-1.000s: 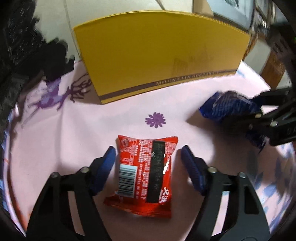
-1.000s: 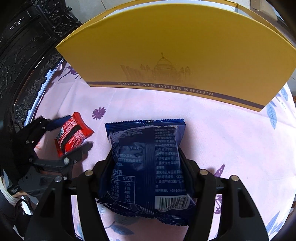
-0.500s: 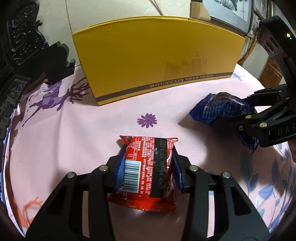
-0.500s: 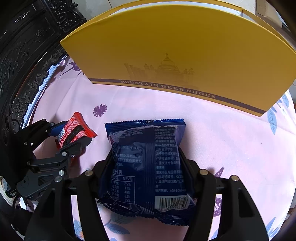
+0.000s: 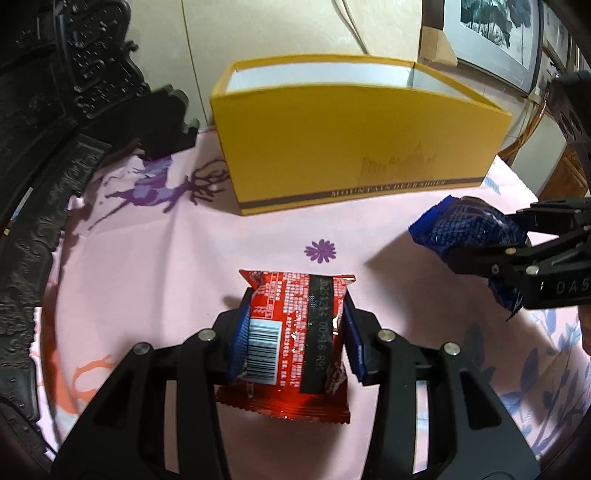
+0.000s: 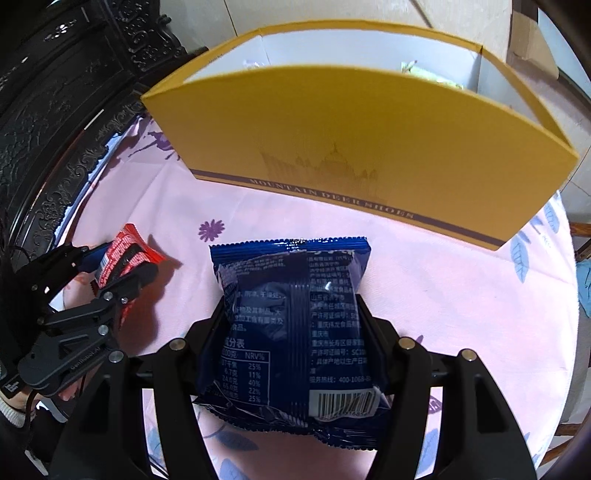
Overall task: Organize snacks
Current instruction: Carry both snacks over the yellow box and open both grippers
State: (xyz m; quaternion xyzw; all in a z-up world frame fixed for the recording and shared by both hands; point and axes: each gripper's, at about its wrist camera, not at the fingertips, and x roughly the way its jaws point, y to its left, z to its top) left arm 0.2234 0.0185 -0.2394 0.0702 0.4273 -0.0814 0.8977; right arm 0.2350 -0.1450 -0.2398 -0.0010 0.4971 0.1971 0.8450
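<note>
Both packets clamped, lifted short of the yellow box [image 6: 369,147]: left gripper [image 5: 293,332] narrow on red packet [image 5: 295,336], right gripper [image 6: 295,325] wider on blue packet [image 6: 295,325]. I judge they drop in next.

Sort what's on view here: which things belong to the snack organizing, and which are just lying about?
Belongs to the job:
- red snack packet, clamped in the left gripper
- blue snack packet, clamped in the right gripper
- yellow shoe box, open-topped, something pale already inside

Just there:
- pink printed tablecloth
- dark carved furniture
- framed picture on the wall
</note>
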